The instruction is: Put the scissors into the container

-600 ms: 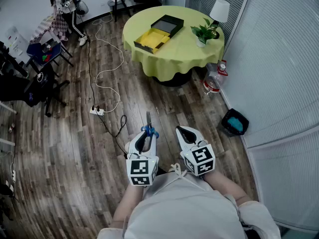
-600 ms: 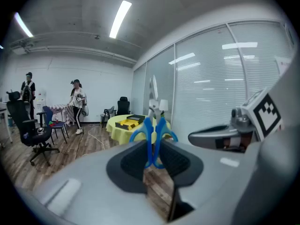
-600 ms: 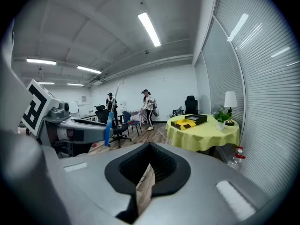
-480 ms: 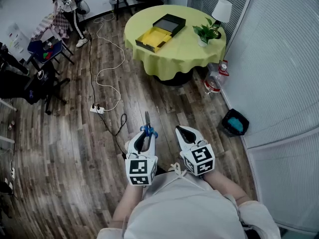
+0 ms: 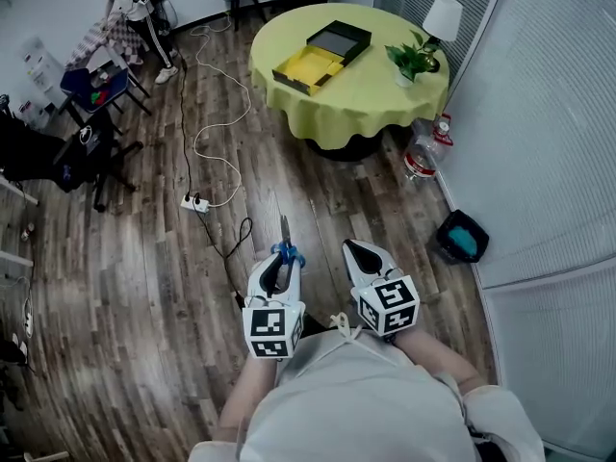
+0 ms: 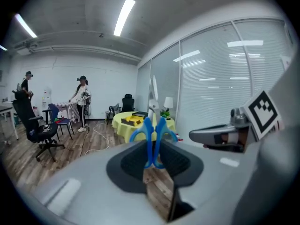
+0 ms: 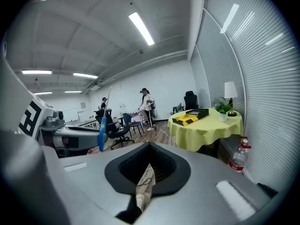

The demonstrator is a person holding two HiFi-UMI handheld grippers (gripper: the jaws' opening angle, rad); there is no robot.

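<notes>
My left gripper [image 5: 280, 263] is shut on a pair of scissors [image 5: 286, 248] by the blue handles, with the blades pointing forward over the wooden floor. In the left gripper view the scissors [image 6: 153, 132] stand upright between the dark pads of the left gripper [image 6: 153, 149]. My right gripper [image 5: 358, 252] is held beside it, shut with nothing in it; in its own view the right gripper [image 7: 149, 149] shows only floor through a thin slit. The container [image 5: 320, 55], a black box with a yellow inside, lies on the round yellow-green table [image 5: 366, 104] well ahead of both grippers.
A white cable and power strip [image 5: 195, 203] lie on the floor ahead to the left. A water bottle [image 5: 421, 157] and a dark bin [image 5: 460, 237] stand by the blinds on the right. A plant [image 5: 414, 58] and lamp [image 5: 443, 17] share the table. Chairs and people are far left.
The head view has shifted a little, so the table and the floor cable sit slightly further right. Both grippers keep their places, and the scissors stay in the left one.
</notes>
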